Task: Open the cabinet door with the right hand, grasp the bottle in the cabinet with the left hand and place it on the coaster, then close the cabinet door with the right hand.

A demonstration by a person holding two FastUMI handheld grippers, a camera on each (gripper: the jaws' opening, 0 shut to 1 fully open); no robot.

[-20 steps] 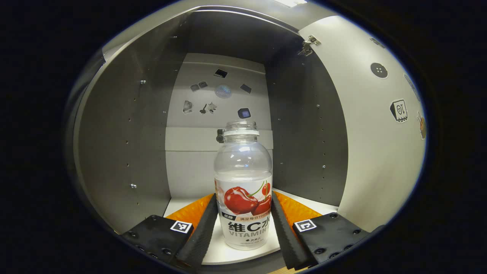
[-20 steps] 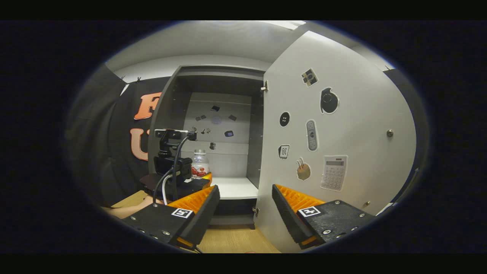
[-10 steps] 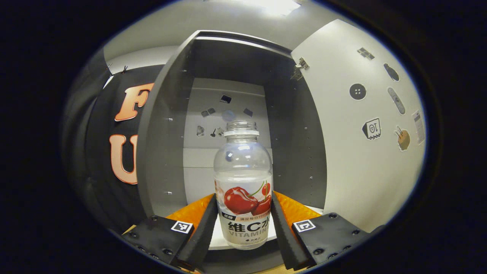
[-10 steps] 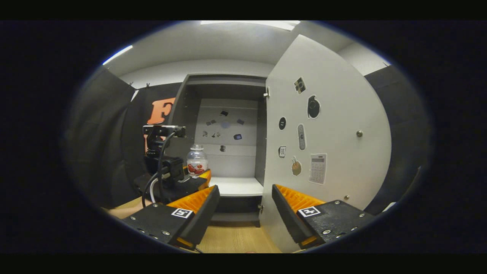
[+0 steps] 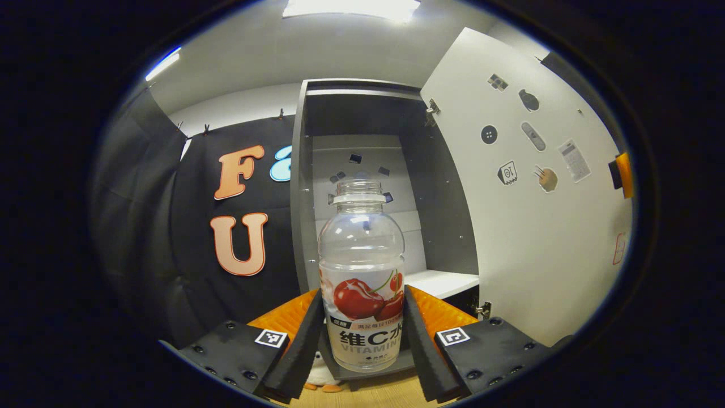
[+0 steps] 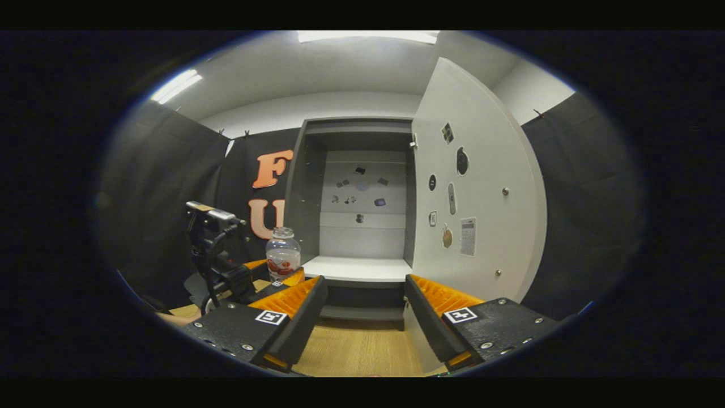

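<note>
1. The left tongs [image 5: 362,334] were clamped on the bottle [image 5: 362,283], both fingers pressed to its label, holding it upright and clear of the cabinet [image 5: 362,130].
2. The cabinet door [image 6: 476,187] stood wide open on the right.
3. The right tongs [image 6: 362,311] were apart, holding nothing, above the wooden surface [image 6: 357,351], near the cabinet.

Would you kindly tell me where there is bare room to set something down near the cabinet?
The white cabinet shelf lies bare between the grey side walls. The light wooden tabletop before it is free, bordered right by the open white door. The left is crowded: the left gripper grips the clear cherry-label bottle.
</note>
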